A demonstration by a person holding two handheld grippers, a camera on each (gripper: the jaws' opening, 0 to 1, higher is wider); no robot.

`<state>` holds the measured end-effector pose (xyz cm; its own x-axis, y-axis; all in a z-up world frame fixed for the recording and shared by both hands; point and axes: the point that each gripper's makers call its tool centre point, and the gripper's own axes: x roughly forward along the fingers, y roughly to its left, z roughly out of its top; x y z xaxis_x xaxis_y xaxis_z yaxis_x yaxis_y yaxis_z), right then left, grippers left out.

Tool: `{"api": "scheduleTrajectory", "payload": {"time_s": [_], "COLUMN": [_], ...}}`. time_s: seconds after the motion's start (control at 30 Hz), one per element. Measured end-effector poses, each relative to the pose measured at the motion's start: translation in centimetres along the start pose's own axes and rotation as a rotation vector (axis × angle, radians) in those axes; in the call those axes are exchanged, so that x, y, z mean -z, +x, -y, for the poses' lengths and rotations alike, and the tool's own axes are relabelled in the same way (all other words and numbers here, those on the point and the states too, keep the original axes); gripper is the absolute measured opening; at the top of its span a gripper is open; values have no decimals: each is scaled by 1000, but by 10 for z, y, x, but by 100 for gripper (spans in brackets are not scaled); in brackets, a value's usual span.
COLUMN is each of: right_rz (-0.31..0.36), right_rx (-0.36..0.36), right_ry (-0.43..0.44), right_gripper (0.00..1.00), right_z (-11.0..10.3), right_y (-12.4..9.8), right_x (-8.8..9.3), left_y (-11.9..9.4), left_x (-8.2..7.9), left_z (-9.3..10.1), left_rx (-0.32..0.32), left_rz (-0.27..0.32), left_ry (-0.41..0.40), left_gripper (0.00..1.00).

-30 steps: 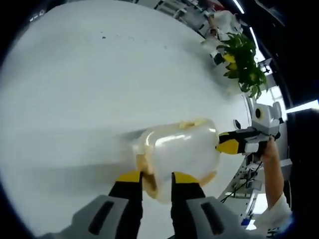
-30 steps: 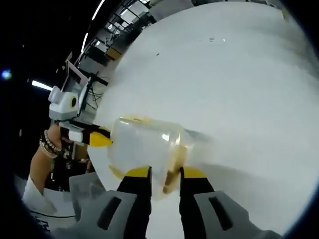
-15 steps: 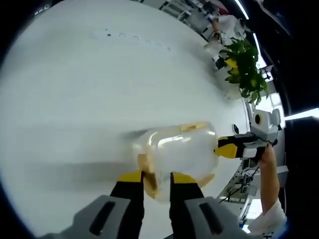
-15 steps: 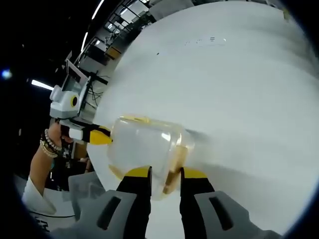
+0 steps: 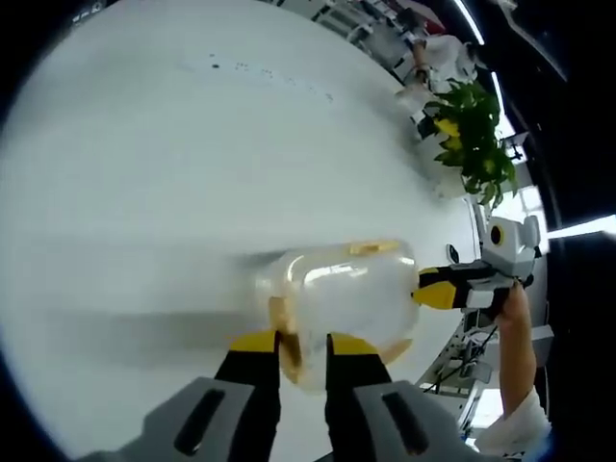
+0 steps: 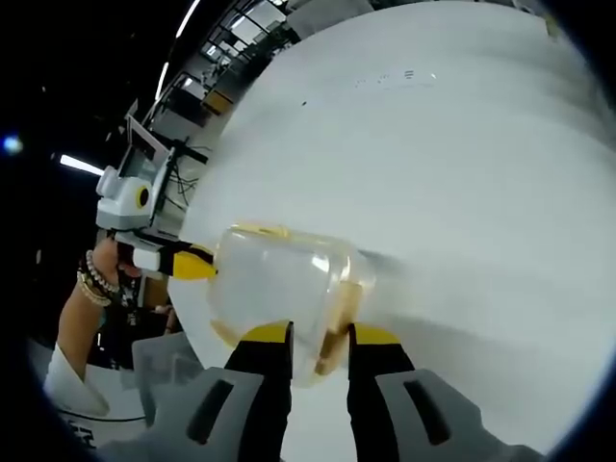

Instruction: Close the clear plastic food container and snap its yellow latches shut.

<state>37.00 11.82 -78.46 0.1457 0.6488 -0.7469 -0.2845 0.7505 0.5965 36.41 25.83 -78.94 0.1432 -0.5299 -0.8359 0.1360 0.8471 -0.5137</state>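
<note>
A: Left hand-held gripper (image 5: 292, 339)?
B: Jaws nearly together, pinched on the yellow latch (image 5: 285, 325) at the near end of the clear plastic food container (image 5: 342, 294). Grasping it, I'd say.

A: Right hand-held gripper (image 6: 318, 333)?
B: Same at the opposite end: jaws narrow, straddling the yellow latch (image 6: 337, 310) on its side. In the left gripper view it came in from the right, tip touching the container's far end.

A: Where did the container sit?
B: On the white tabletop (image 5: 192, 144), near its edge, between the two grippers. A green plant (image 5: 472, 130) stood well apart, past the tabletop edge.

A: Progress?
B: Lid looked down on the box, so closing seemed done. Both end latches were being worked; couldn't tell whether they had clicked. Another yellow tab (image 5: 375, 247) showed on the long side, state unclear. My guess: snapping stage, maybe side latches left.

A: Change from half a second earlier?
B: Almost none. Right gripper view looked identical. Left gripper view shifted a touch, just camera drift. Jaws kept the same narrow gap, container stayed put.
</note>
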Motion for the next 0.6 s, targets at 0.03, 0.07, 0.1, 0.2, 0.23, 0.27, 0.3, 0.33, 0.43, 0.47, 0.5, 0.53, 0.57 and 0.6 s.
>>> {"api": "scheduleTrajectory", "payload": {"time_s": [0.03, 0.07, 0.1, 0.2, 0.23, 0.27, 0.3, 0.33, 0.43, 0.47, 0.5, 0.53, 0.57, 0.6], "right_rz": [1, 3, 4, 5, 7, 8, 10, 11, 11, 9, 5, 6, 6, 6], "right_rx": [-1, -1, 0, 3, 3, 3, 3, 3, 2, 1, -1, -2, -2, -3], "right_ry": [2, 2, 2, -1, 4, 4, 2, 1, -1, -10, -15, -19, -20, -25], "right_gripper": [18, 18, 18, 18, 18, 18, 18, 18, 18, 19, 19, 19, 19, 19], "right_z": [0, 0, 0, 0, 0, 0, 0, 1, 1, 1, 1, 1, 1, 0], "right_y": [0, -1, -1, -2, -2, -2, -2, -2, -2, -3, -3, -3, -3, -3], "right_x": [0, 0, 0, 0, 0, 0, 0, 0, 0, 0, 1, 1, 2, 2], "left_y": [1, 0, 2, 1, 2, 1, 1, 0, 1, -1, 0, -1, -1, -2], "left_x": [0, 0, 1, 1, 2, 2, 2, 2, 2, 2, 2, 2, 3, 2], "left_z": [1, 1, 3, 4, 6, 5, 5, 5, 6, 5, 7, 5, 6, 4], "left_rx": [2, 3, 3, 0, 0, 1, 2, 3, 5, 8, 8, 10, 12, 17], "left_rz": [1, 2, 2, 0, 0, 0, -1, -2, -8, -11, -15, -15, -14, -12], "left_ry": [3, -3, -2, 4, 8, 5, 6, 6, 26, 37, 45, 46, 47, 54], "left_gripper": [9, 9, 9, 10, 10, 10, 10, 10, 10, 10, 10, 11, 11, 11]}}
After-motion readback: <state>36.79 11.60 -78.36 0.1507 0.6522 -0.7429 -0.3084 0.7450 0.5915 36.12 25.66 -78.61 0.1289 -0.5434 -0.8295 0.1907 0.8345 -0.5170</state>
